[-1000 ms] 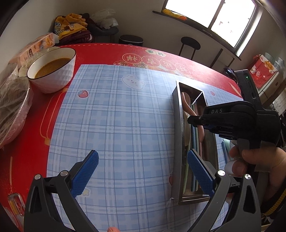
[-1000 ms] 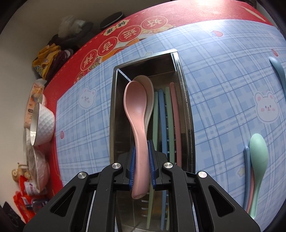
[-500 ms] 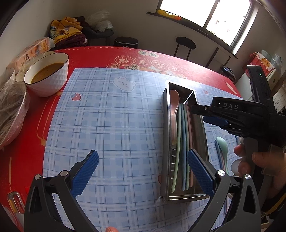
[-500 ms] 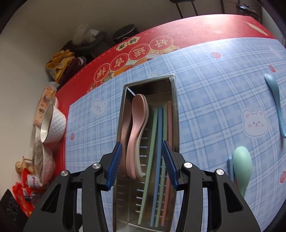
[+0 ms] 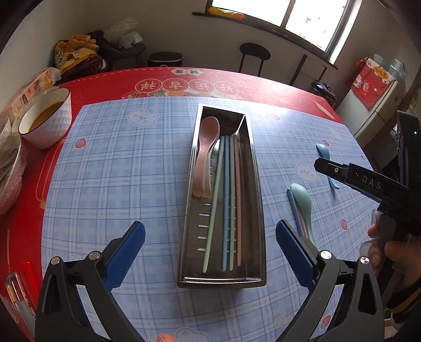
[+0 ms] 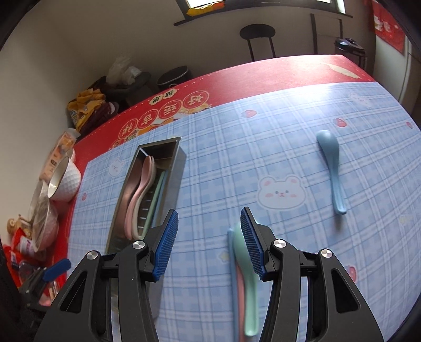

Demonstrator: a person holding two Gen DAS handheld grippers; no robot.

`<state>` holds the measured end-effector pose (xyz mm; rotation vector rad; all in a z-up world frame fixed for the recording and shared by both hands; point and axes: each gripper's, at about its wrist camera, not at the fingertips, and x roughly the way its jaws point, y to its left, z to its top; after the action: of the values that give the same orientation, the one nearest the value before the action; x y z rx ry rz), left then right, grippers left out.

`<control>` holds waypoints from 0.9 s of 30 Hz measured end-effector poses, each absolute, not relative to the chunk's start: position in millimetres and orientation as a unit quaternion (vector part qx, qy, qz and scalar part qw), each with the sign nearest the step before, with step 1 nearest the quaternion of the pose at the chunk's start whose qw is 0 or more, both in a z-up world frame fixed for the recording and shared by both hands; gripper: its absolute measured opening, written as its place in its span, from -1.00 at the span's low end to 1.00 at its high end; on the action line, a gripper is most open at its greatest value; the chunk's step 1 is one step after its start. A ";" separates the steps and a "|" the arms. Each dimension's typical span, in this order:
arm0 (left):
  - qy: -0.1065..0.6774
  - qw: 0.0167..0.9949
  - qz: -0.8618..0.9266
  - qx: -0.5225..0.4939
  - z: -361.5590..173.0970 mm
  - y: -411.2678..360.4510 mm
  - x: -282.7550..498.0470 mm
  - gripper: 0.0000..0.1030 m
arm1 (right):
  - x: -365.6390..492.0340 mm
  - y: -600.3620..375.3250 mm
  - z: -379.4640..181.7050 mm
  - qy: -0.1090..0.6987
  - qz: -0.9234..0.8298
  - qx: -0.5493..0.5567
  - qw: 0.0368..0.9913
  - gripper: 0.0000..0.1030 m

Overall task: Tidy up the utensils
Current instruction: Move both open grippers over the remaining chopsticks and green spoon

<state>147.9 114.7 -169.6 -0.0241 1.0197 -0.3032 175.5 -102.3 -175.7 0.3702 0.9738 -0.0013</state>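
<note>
Right claw (image 6: 209, 243) spread, empty, poised over blue plaid mat (image 6: 263, 157), just beside green spoon (image 6: 246, 276) and loose chopsticks. Left claw (image 5: 210, 252) spread wide, empty, straddling near end of steel tray (image 5: 256, 200). Inside tray: pink spoon (image 5: 206, 155) stacked on a pale one, beside green, blue and pink chopsticks (image 5: 229, 194). Blue spoon (image 6: 331, 168) alone on mat, well apart. Red cloth (image 5: 250, 84) with gold characters under mat. White bowl (image 5: 50, 118) of brown liquid at left edge. Beyond: black stool (image 5: 254, 54), bin, heaped clothes, bright window (image 5: 284, 15).
</note>
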 end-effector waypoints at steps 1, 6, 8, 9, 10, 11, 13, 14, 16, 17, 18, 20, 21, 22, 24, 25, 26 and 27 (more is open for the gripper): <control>0.484 0.863 -0.145 -0.005 -168.1 107.3 145.4 0.88 | 170.2 -109.6 -176.1 0.464 -0.004 0.174 0.869 -0.06; 0.471 0.867 -0.160 0.008 -161.8 73.3 133.0 0.88 | 144.4 -143.6 -184.1 0.468 -0.017 0.181 0.865 -0.06; 0.471 0.868 -0.157 0.021 -162.4 57.9 127.6 0.88 | 135.1 -155.1 -188.5 0.471 -0.022 0.184 0.863 -0.06; 0.474 0.866 -0.154 0.025 -163.9 50.5 125.2 0.88 | 130.9 -160.3 -190.5 0.472 -0.023 0.185 0.861 -0.06; 0.478 0.865 -0.152 0.027 -165.3 43.6 122.7 0.88 | 126.8 -165.7 -192.0 0.474 -0.024 0.186 0.860 -0.06; 0.480 0.864 -0.151 0.029 -167.0 36.2 119.8 0.88 | 122.8 -169.7 -192.9 0.475 -0.024 0.187 0.860 -0.06; 0.485 0.861 -0.146 0.041 -171.8 23.2 114.2 0.88 | 116.7 -178.8 -194.9 0.476 -0.024 0.187 0.859 -0.06; 0.490 0.858 -0.147 0.048 -174.9 16.2 111.6 0.88 | 113.7 -182.5 -195.5 0.476 -0.023 0.187 0.859 -0.06; 0.499 0.851 -0.152 0.055 -181.4 4.6 106.7 0.69 | 109.9 -189.1 -197.1 0.477 -0.021 0.188 0.858 -0.06; 0.506 0.847 -0.154 0.056 -185.3 0.4 106.0 0.61 | 109.0 -191.7 -197.6 0.478 -0.019 0.189 0.858 -0.06; 0.514 0.841 -0.157 0.054 -189.8 -3.4 105.2 0.49 | 108.0 -194.9 -197.9 0.478 -0.016 0.191 0.857 -0.06; 0.532 0.830 -0.158 0.045 -198.9 -9.1 104.4 0.33 | 106.0 -200.8 -197.8 0.477 -0.010 0.195 0.857 -0.06; 0.540 0.826 -0.158 0.038 -202.7 -10.5 104.3 0.19 | 105.9 -203.1 -197.4 0.476 -0.006 0.195 0.857 -0.06; 0.548 0.821 -0.158 0.029 -206.6 -11.5 104.8 0.05 | 105.7 -205.9 -197.0 0.476 -0.003 0.194 0.858 -0.06; 0.558 0.816 -0.154 0.012 -212.6 -12.2 105.2 -0.21 | 105.6 -210.4 -196.9 0.475 0.005 0.196 0.858 -0.06; 0.561 0.815 -0.149 0.007 -215.2 -12.4 105.6 -0.35 | 105.9 -211.6 -196.8 0.475 0.009 0.197 0.858 -0.06; 0.564 0.813 -0.145 0.004 -217.6 -13.3 105.8 -0.41 | 105.6 -213.7 -197.4 0.475 0.013 0.197 0.858 -0.06; 0.566 0.812 -0.144 0.000 -219.5 -15.1 105.7 -0.52 | 105.2 -215.6 -198.0 0.475 0.016 0.197 0.857 -0.06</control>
<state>105.7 -15.1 -219.5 -0.0010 1.2087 -0.3078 105.2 -215.6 -198.0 0.4130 0.9986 0.0345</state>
